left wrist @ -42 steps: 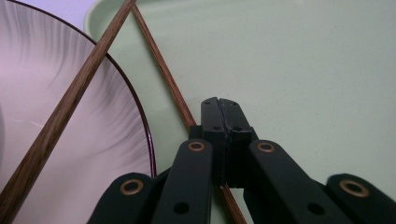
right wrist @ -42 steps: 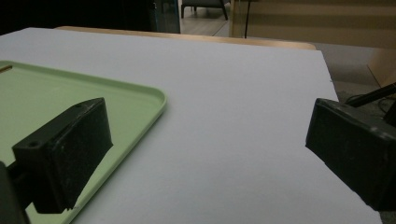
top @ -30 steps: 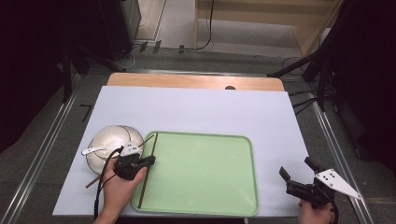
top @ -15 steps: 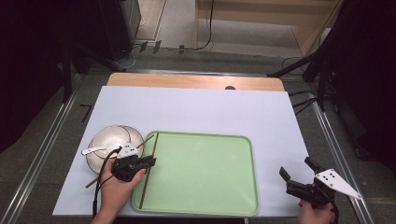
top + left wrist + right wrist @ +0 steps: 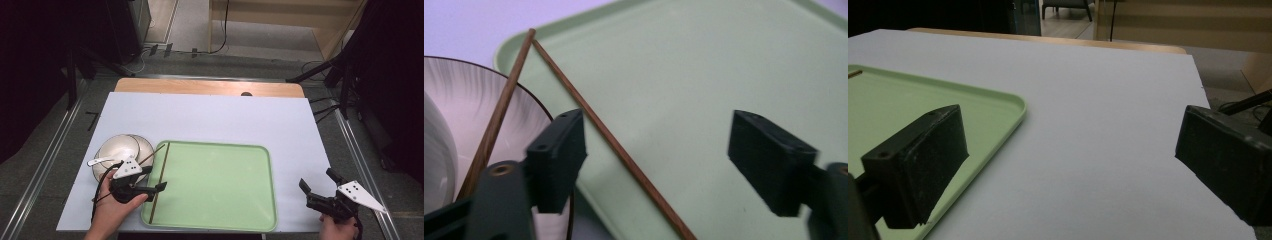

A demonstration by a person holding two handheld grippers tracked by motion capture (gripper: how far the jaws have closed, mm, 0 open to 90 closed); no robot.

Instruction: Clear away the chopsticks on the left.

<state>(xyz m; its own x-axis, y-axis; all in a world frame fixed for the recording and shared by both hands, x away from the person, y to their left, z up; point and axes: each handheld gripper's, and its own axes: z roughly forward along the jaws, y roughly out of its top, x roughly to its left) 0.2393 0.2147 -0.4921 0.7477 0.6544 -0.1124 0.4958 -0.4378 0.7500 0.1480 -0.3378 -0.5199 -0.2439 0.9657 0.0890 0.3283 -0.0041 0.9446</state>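
We find the left gripper [image 5: 150,181], fingers just spread, clear above one chopstick [image 5: 611,142] laid along the tray [image 5: 220,200] left edge; the right gripper [image 5: 316,191] waits spread.

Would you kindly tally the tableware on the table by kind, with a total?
Chopsticks: 2, one lying in the tray, one leaning over the bowls.
Bowls: 2, stacked.
Spoon: 1, white.
Tray: 1, green.
Total: 6.
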